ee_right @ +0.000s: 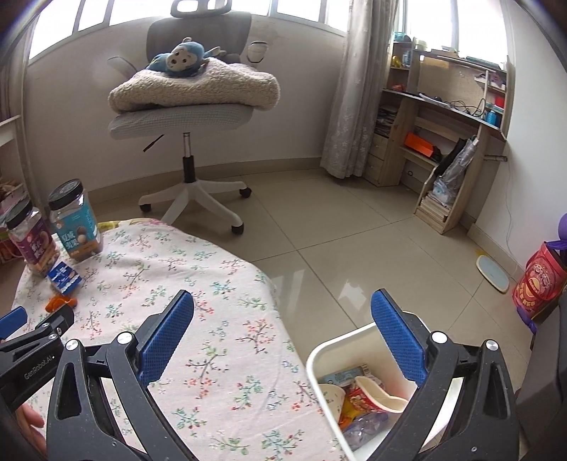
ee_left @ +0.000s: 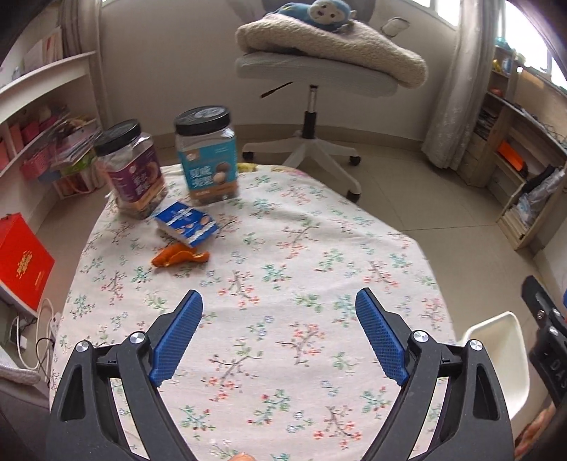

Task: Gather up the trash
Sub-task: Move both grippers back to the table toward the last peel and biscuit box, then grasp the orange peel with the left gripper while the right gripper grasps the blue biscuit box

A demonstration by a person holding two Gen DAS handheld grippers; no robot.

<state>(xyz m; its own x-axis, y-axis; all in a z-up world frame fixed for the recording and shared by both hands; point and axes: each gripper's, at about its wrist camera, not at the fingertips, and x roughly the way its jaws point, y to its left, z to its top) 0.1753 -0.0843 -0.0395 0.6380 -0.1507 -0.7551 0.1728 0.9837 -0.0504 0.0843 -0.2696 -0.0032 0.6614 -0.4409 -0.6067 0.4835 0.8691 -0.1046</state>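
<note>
Both tongs sit nearest the cameras with fingers spread apart and nothing between them. Left tongs (ee_left: pixel 279 319) hover over the near middle of the worktop (ee_left: pixel 283 255), which is covered by a floral cloth. Right tongs (ee_right: pixel 282 321) hover over the right edge of the worktop, with the right finger above the white trash bin (ee_right: pixel 313 358).

The trash bin stands on the floor just beside the right edge of the worktop. It holds paper cups (ee_right: pixel 375 392), a red snack wrapper (ee_right: pixel 358 399) and other crumpled packaging.

Remaining trash lies toward the far left corner of the worktop:
- an orange peel (ee_left: pixel 179 257), flat on the cloth;
- a small blue-and-white carton (ee_left: pixel 186 227), tilted, just behind the peel and apparently touching it.

Two black-lidded jars stand upright at the far left edge: a purple-labelled jar (ee_left: pixel 133 170) and a blue-labelled jar (ee_left: pixel 209 156), side by side and close behind the carton.

Beyond the worktop stands an office chair (ee_left: pixel 312 71) carrying a folded blanket (ee_left: pixel 336 42) and a blue plush monkey (ee_left: pixel 319 12).
</note>
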